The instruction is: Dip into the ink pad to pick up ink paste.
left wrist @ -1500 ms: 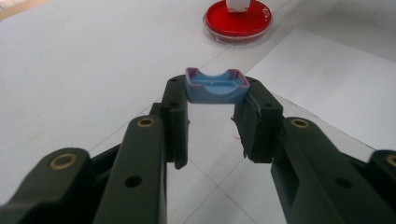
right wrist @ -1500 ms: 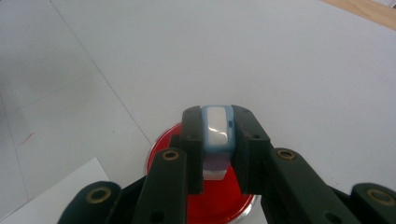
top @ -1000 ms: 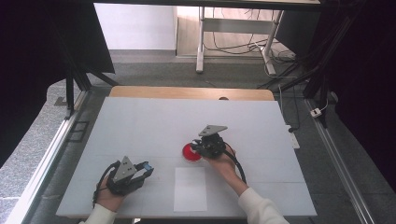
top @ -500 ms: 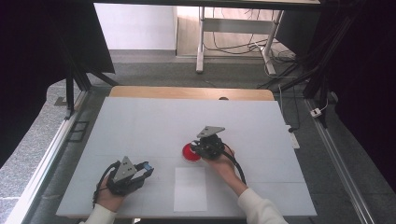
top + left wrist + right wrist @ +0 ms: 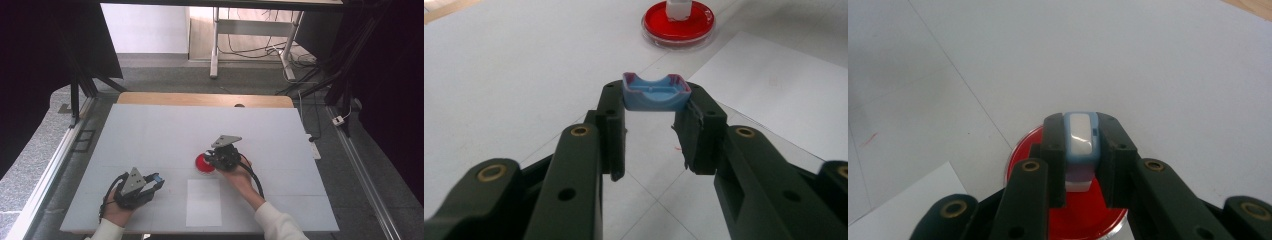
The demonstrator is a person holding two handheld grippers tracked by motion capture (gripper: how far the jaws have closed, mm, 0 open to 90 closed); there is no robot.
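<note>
Left gripper [image 5: 159,181] sits at the near left of the white worktop [image 5: 150,135], fingers [image 5: 611,135] clamped on a small blue cap [image 5: 655,92] held between the tips, just above the surface. Right gripper [image 5: 209,159] is near the middle, fingers [image 5: 1054,150] closed on a white stamp block with a light-blue casing [image 5: 1081,137], held upright over the round red ink pad [image 5: 202,163], its lower end at the red surface. White paper sheet [image 5: 203,202] lies near the front edge, just beside the pad, between the two hands.
</note>
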